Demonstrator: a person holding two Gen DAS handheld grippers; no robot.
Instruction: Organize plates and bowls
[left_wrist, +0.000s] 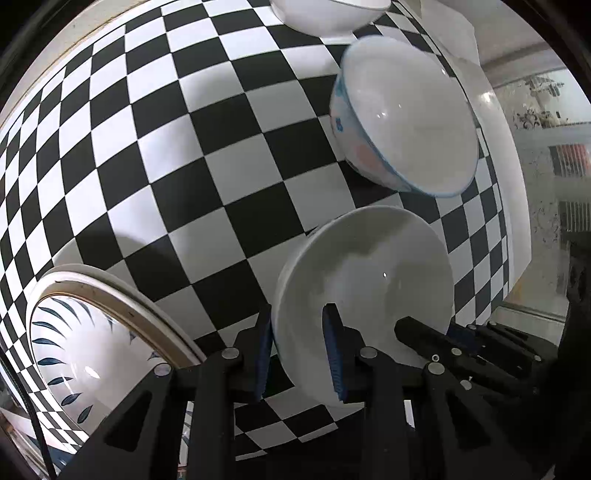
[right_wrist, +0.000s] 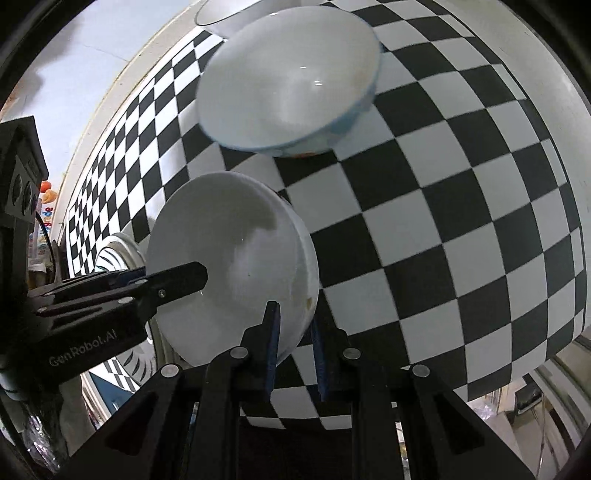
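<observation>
A plain white bowl (left_wrist: 369, 273) (right_wrist: 229, 240) hangs above the checkered table, held by both grippers at opposite sides of its rim. My left gripper (left_wrist: 299, 321) is shut on the rim nearest it, one blue pad inside the bowl and one outside. In the right wrist view the right gripper (right_wrist: 293, 314) clamps the opposite rim the same way. Each gripper shows in the other's view: the right gripper (left_wrist: 424, 336) and the left gripper (right_wrist: 184, 277). A bowl with a blue rim and painted outside (left_wrist: 402, 122) (right_wrist: 291, 85) stands on the table beyond.
Another white bowl (left_wrist: 325, 14) (right_wrist: 229, 14) sits at the far edge of the checkered cloth (left_wrist: 166, 147) (right_wrist: 443, 221). A plate with blue leaf marks (left_wrist: 74, 350) (right_wrist: 118, 251) lies at the left. The table's edge curves along the right of the left wrist view.
</observation>
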